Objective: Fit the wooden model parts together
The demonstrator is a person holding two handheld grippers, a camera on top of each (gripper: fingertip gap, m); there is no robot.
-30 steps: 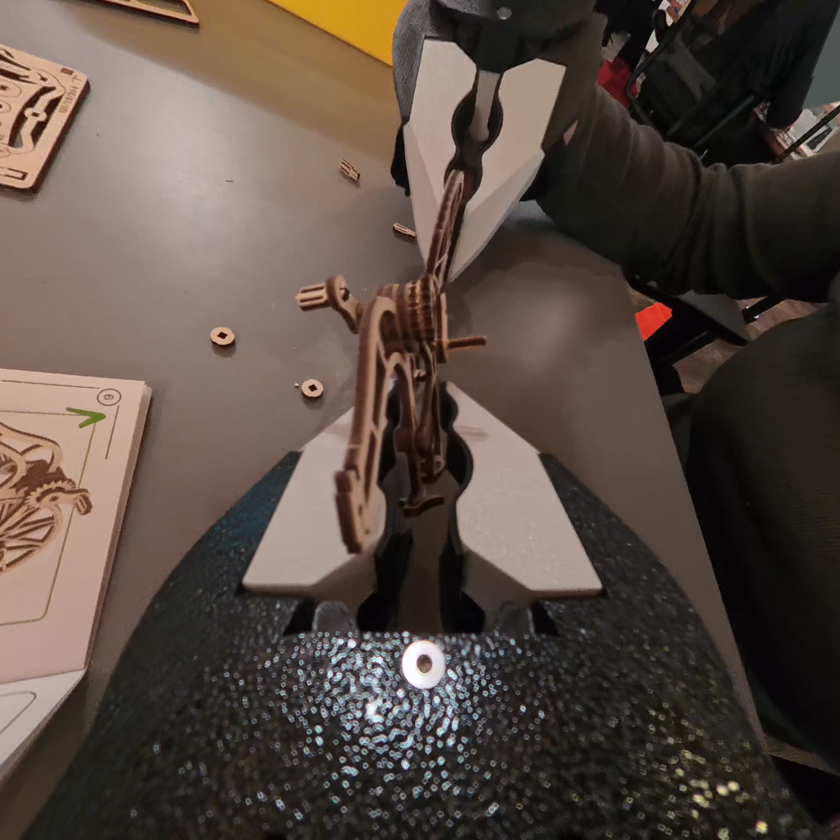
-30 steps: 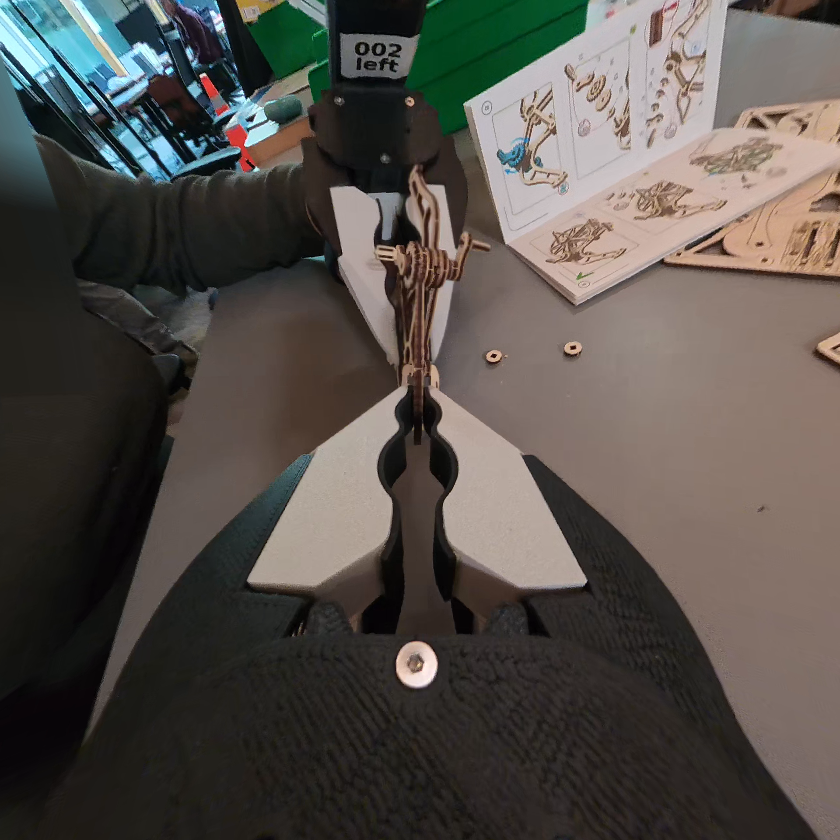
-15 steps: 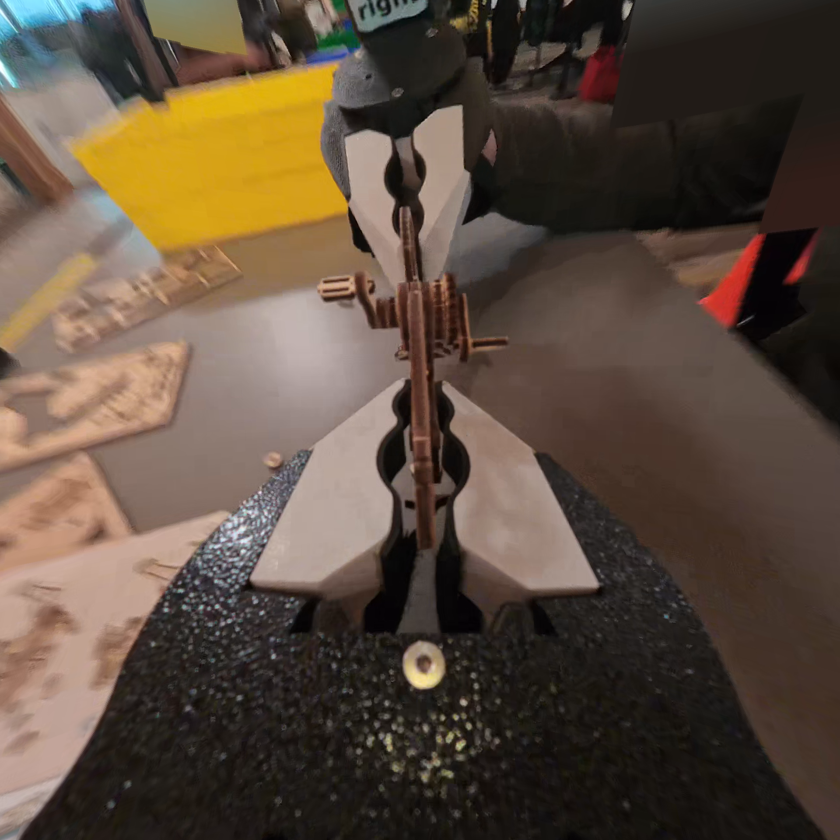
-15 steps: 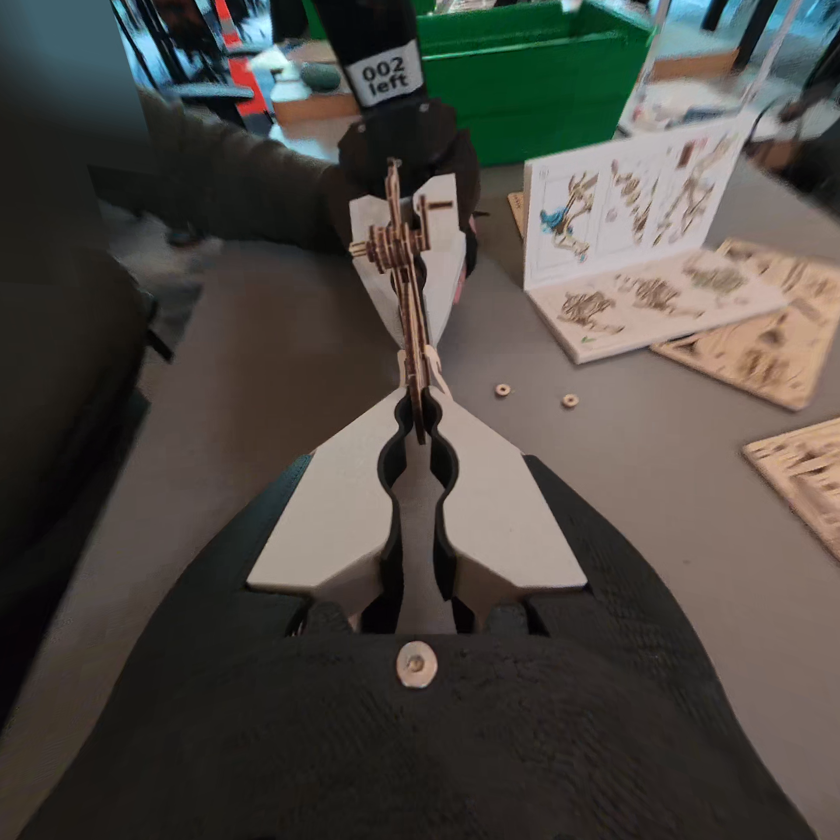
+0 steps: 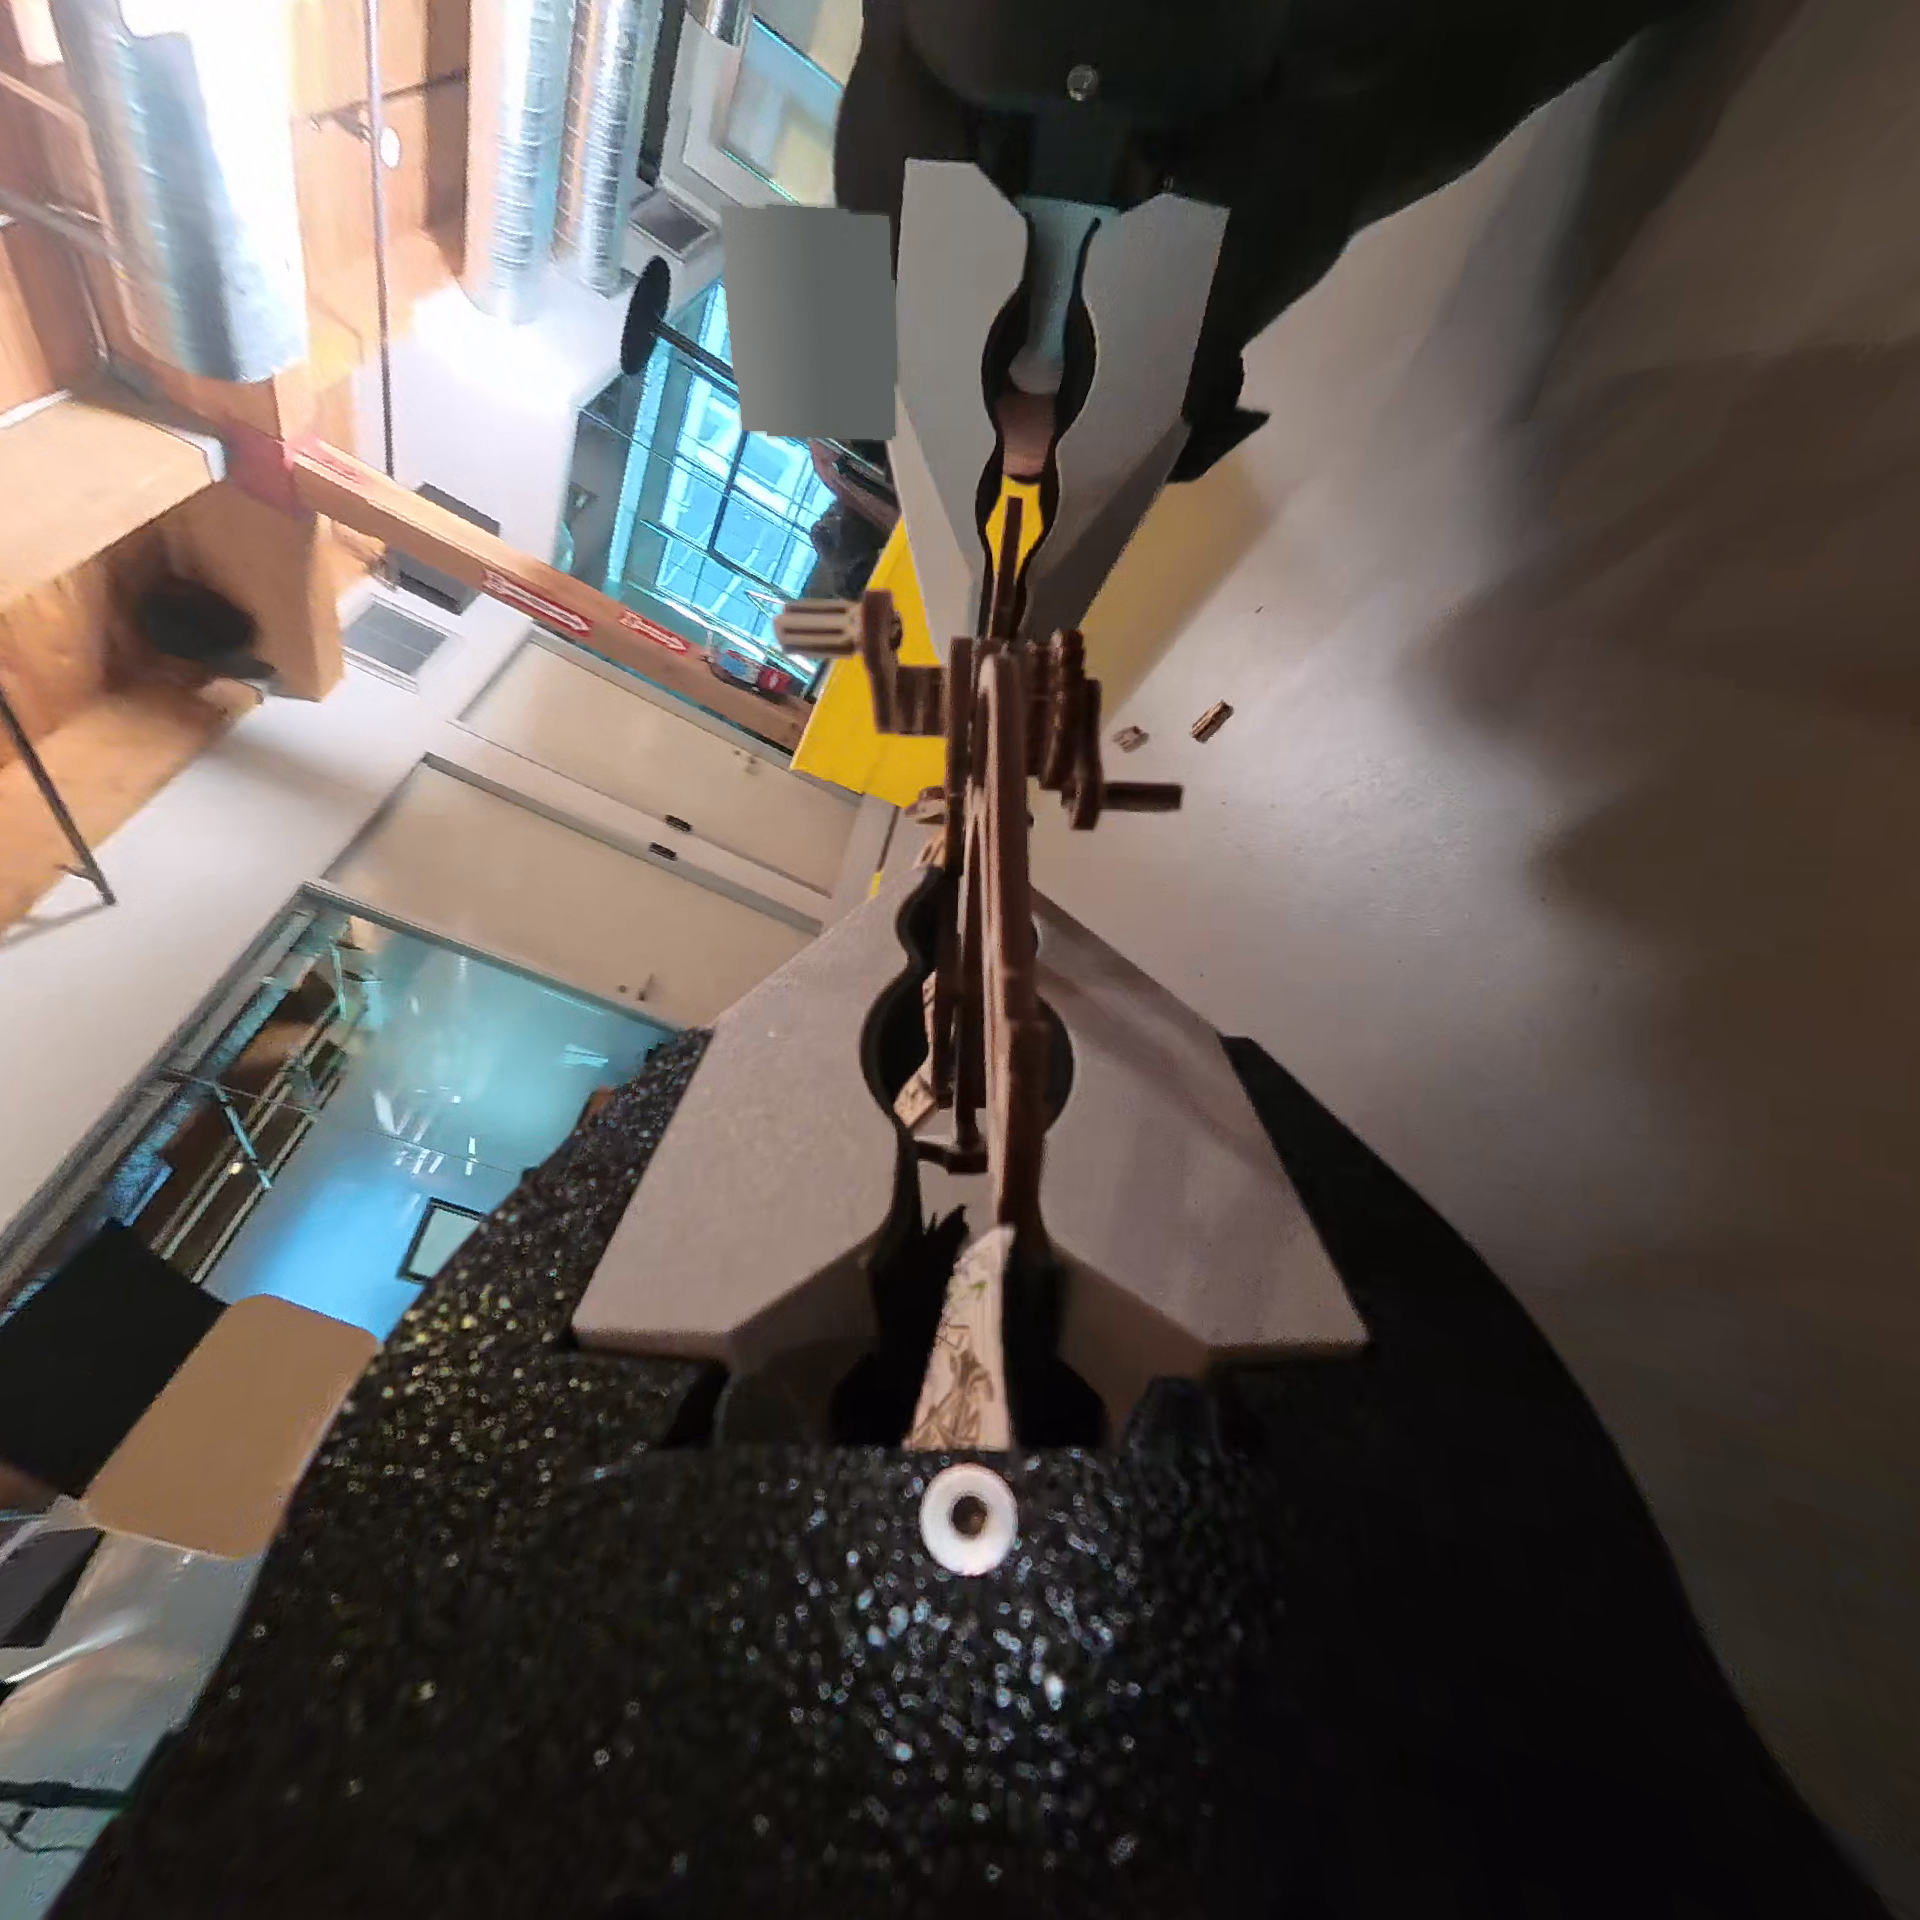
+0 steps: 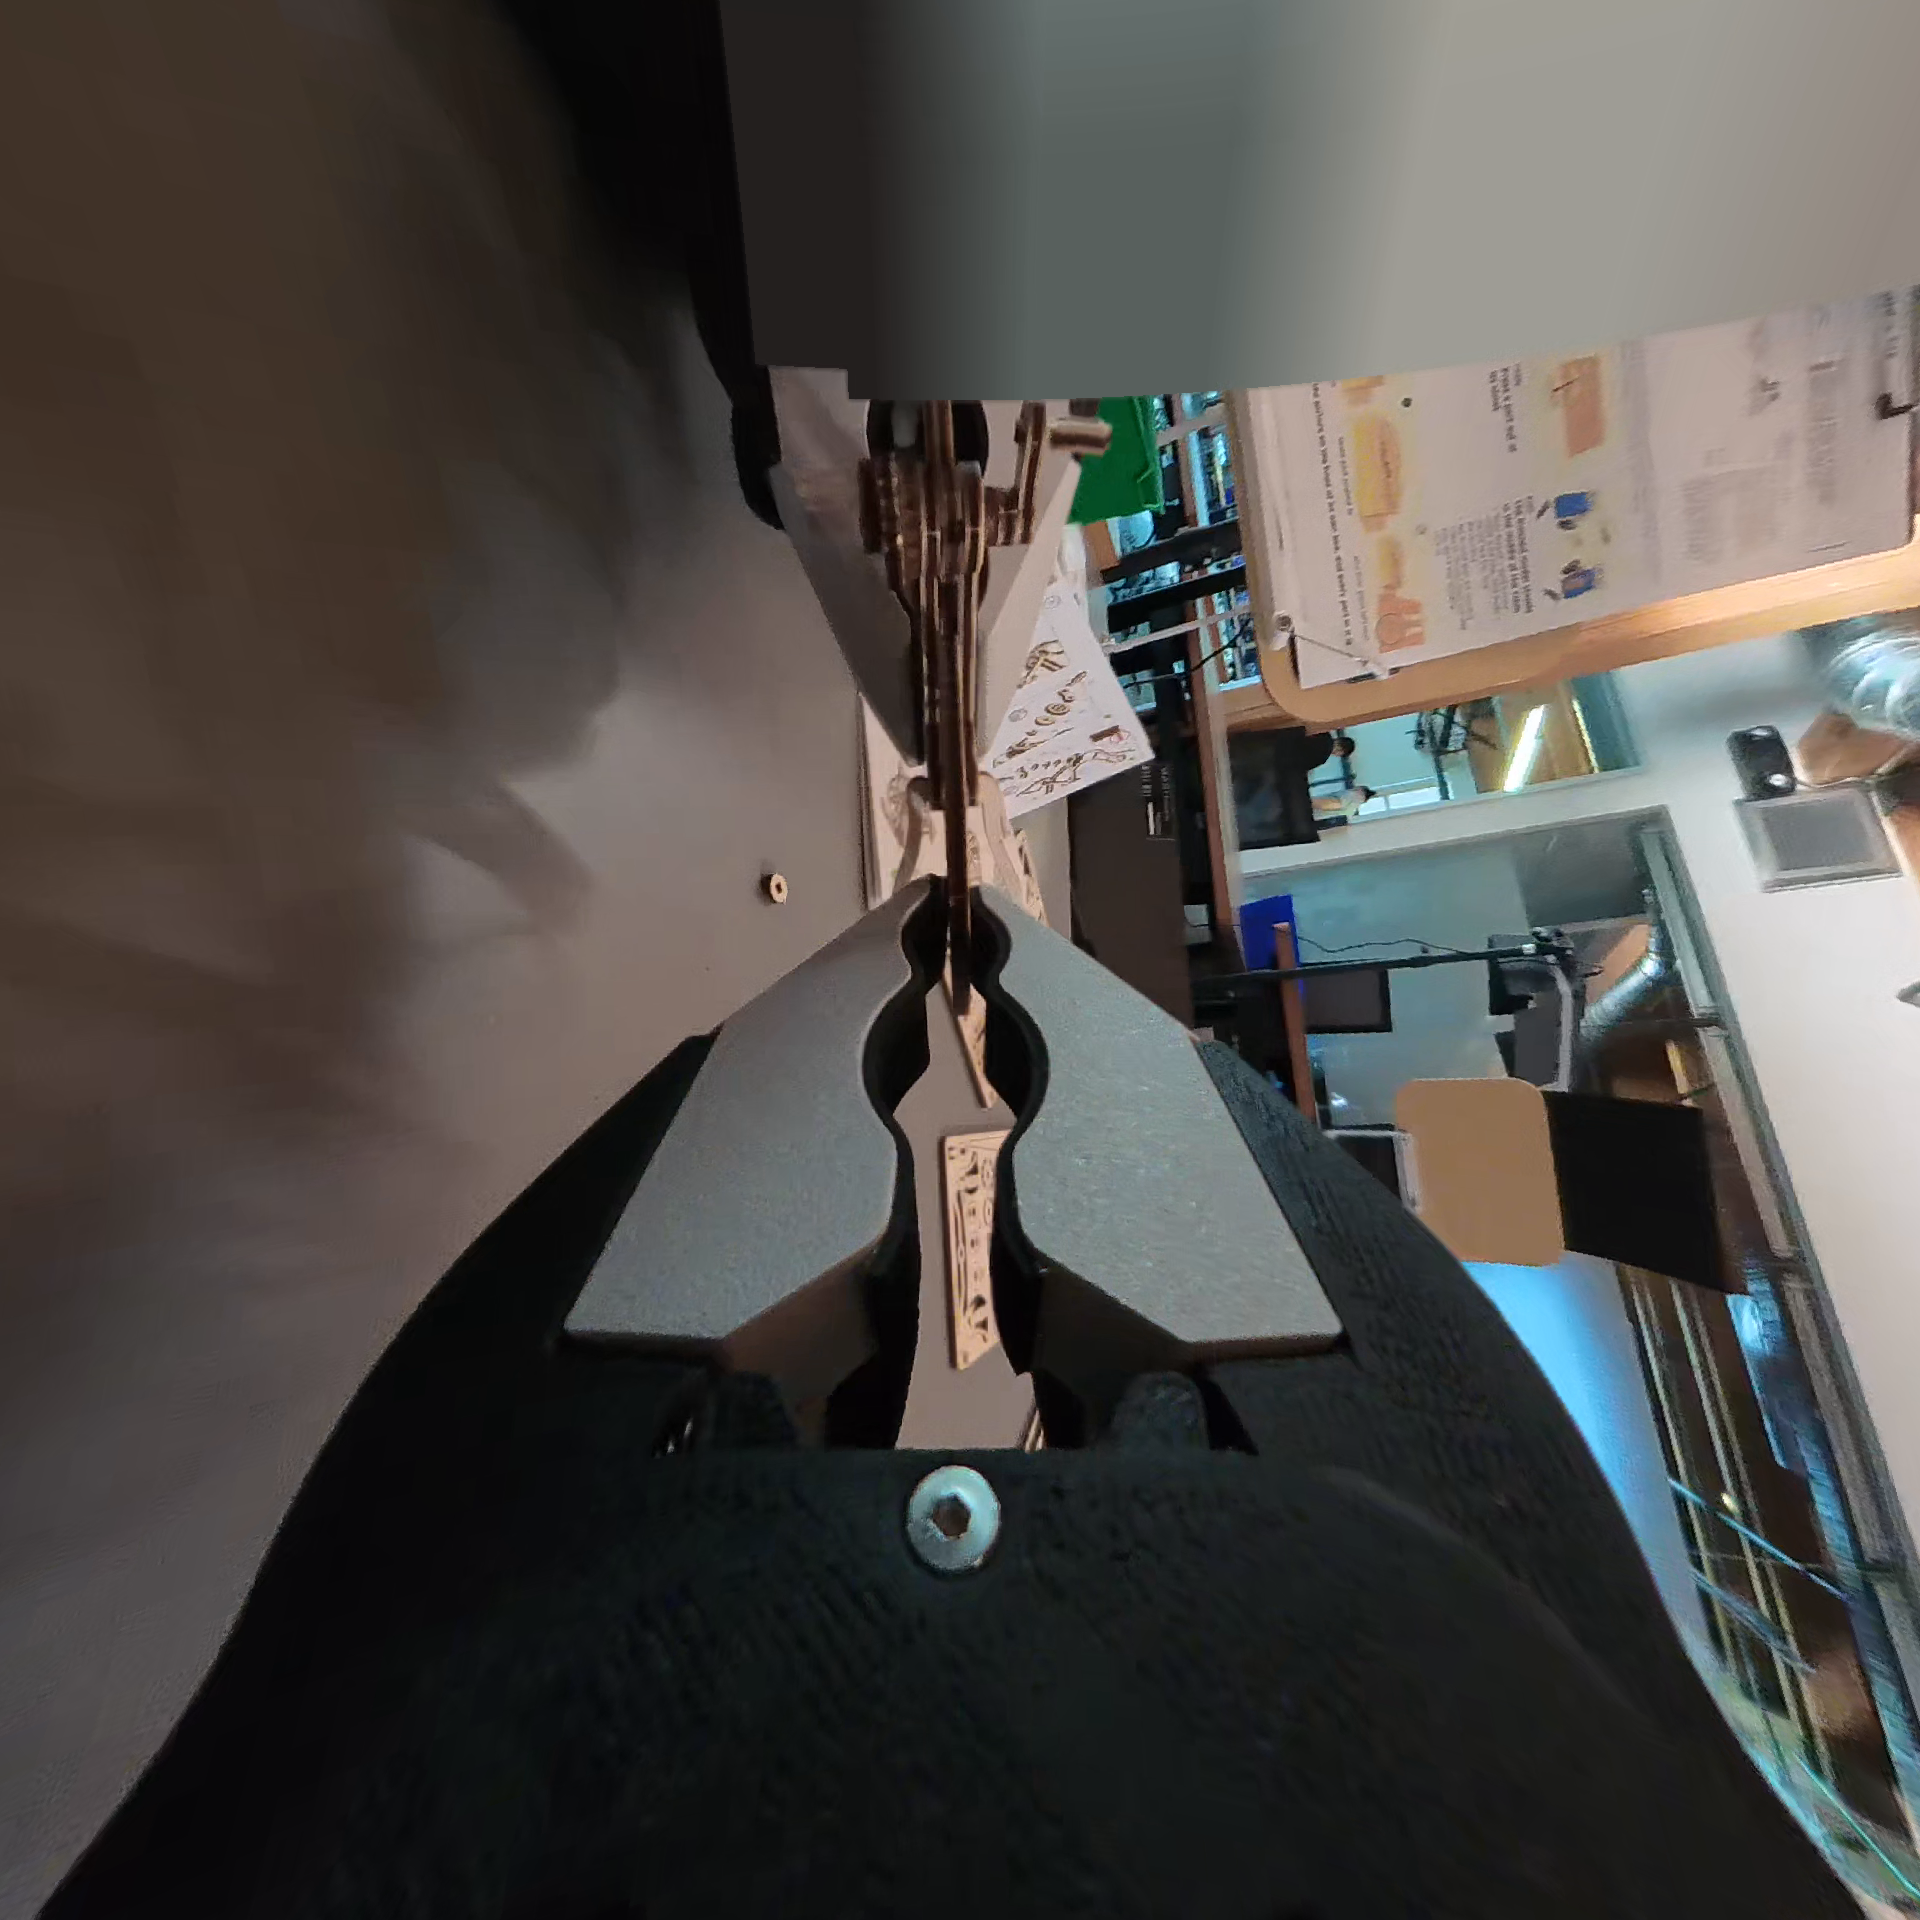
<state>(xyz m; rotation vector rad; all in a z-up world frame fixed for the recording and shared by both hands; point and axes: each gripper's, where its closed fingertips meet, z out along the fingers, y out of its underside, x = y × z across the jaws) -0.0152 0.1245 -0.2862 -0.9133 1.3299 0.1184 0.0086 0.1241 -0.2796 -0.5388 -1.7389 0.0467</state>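
A brown wooden model (image 5: 1003, 748) of stacked gear plates and a small crank handle hangs in the air between both grippers, seen edge on. My left gripper (image 5: 971, 904) is shut on its long flat frame, which runs back between the grey fingers. My right gripper (image 6: 961, 896) is shut on the thin plate at the model's other end (image 6: 935, 540). In the left wrist view the right gripper (image 5: 1010, 613) faces me from above. In the right wrist view one grey finger (image 6: 842, 603) of the left gripper shows behind the model. Both views are turned on their side.
The grey table (image 5: 1455, 935) stands as a wall on the right of the left view, with small wooden bits (image 5: 1210, 719) on it. A washer (image 6: 774, 885), the instruction booklet (image 6: 1060, 717) and a part sheet (image 6: 971, 1247) lie on it. A yellow bin (image 5: 862, 717) is behind.
Both grippers have rolled about a quarter turn together with the model, so the table now looks upright. Both keep their hold on the model.
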